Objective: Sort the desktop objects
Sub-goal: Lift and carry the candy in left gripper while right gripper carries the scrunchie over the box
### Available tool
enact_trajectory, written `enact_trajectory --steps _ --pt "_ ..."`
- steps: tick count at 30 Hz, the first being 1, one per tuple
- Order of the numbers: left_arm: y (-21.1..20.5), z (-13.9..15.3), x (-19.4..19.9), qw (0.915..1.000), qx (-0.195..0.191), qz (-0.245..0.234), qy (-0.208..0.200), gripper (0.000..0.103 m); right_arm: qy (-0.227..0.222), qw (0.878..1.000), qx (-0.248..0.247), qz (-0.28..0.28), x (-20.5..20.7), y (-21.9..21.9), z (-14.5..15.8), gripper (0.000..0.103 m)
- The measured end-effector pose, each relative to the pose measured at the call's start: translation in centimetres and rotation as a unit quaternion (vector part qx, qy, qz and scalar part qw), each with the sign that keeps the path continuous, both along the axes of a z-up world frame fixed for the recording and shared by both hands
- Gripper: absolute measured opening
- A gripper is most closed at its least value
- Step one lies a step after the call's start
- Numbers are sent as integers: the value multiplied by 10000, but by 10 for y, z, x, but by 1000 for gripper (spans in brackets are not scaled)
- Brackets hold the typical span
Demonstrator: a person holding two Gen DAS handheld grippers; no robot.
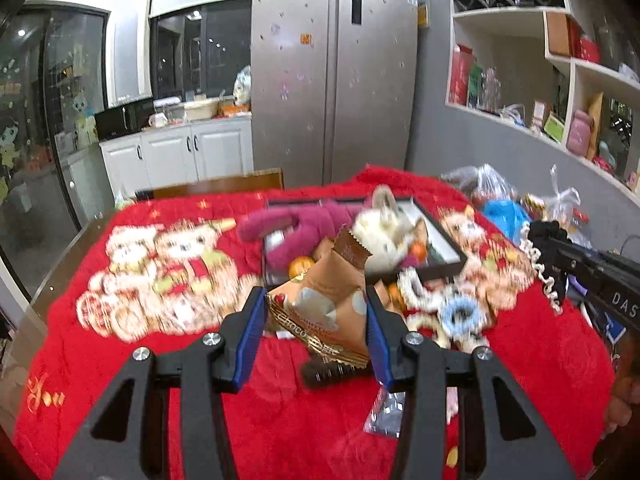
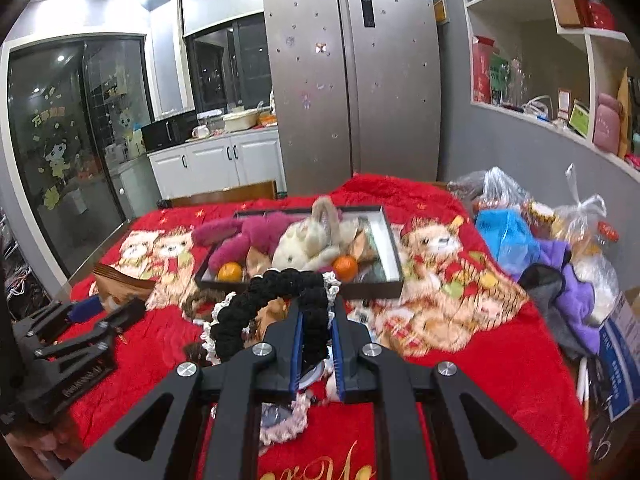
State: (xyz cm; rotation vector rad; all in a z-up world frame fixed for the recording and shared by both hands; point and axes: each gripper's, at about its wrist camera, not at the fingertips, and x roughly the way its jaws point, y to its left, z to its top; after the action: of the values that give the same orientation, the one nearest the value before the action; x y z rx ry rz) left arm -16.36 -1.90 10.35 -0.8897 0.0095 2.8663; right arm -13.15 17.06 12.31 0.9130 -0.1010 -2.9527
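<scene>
Snack packet (image 1: 332,300) between left tool (image 1: 316,320) pads; black scrunchie (image 2: 276,292) in right tool (image 2: 318,344).

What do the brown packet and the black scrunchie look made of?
Brown packet in the left gripper: likely glossy printed foil or plastic film, with a crimped zigzag seal. Black scrunchie in the right gripper: matte, nubby crocheted-looking fabric, lace-trimmed.

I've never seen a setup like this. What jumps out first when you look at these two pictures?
The bright red plush blanket with cartoon animals covering the table strikes first. On it sits a shallow dark tray heaped with a magenta plush toy, a cream plush rabbit and two oranges. In front, the left hand-held gripper clamps a brown snack packet, and the right hand-held gripper pinches a black crocheted scrunchie.
</scene>
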Motion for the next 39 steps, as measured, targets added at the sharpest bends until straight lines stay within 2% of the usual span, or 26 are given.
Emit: enact_trajectory --steps 3,8,16,23,28,33,39 --pt "-3 19 -8 9998 -12 56 202 47 96 9999 75 -37 -8 3 13 12" --pt "-4 38 -31 9993 -33 169 321 47 243 9992 310 -35 -27 0 33 12" --pt "10 43 -94 9995 -9 175 280 47 177 9983 551 -6 -83 -6 43 13" --pt "28 13 -157 9999 -82 68 19 47 109 9975 703 14 -139 -5 38 13" --pt "37 -18 -199 9996 -120 31 -237 47 -96 9973 732 59 -177 -8 16 13" --pt "36 -43 -225 9994 -128 65 -329 47 -277 9969 722 130 -208 -10 -13 13" --pt "29 -66 -235 9988 -202 52 -436 47 -464 9964 686 189 -230 -16 -41 13"
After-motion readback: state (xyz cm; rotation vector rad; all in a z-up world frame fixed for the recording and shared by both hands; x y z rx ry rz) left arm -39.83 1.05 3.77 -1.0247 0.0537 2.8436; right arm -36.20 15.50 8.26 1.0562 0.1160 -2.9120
